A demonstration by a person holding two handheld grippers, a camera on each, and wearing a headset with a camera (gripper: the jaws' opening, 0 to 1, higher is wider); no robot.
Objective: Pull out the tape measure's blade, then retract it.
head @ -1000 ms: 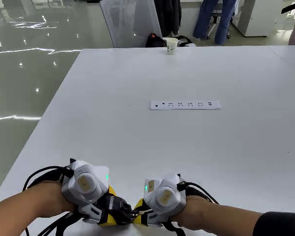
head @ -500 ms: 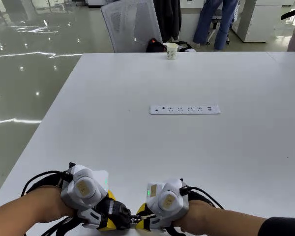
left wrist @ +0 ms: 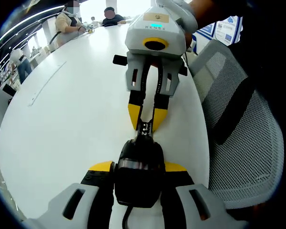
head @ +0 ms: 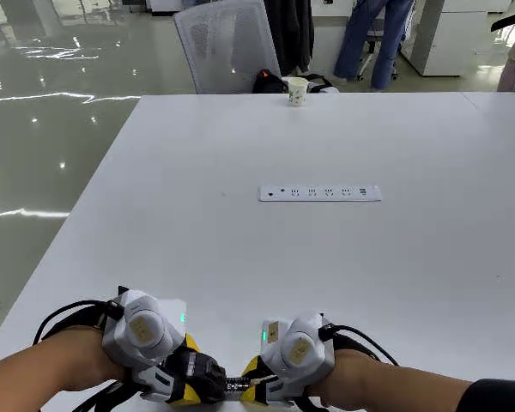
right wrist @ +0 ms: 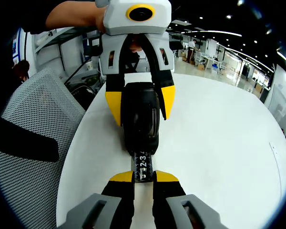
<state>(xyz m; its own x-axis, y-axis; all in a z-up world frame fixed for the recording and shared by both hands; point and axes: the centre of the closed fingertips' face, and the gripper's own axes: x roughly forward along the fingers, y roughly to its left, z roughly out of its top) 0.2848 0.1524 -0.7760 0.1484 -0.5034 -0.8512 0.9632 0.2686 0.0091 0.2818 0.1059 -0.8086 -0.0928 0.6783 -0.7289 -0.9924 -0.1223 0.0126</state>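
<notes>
**Hidden / cut off**

Head view: bottom edge cuts left hand-held gripper [head: 197, 379] & right hand-held gripper [head: 247, 384]; tape measure [head: 210, 378] case mostly covered by jaws. Right gripper view: blade [right wrist: 143, 168] tip hidden betw. the jaws. Paper cup [head: 298, 89] print too small to read. Person [head: 373, 39] at far end: upper body cut by top edge.

black tape measure [right wrist: 140, 117], white-numbered black blade [right wrist: 143, 165], yellow-tipped left claw [left wrist: 138, 167], yellow-tipped right claw [right wrist: 144, 177]

Open-plan office or lab hall, going by the long white table [head: 197, 249] with a power strip [head: 320, 193]; mesh chair [head: 227, 43]; glossy floor [head: 60, 112]; ceiling light rows [right wrist: 219, 32].
</notes>
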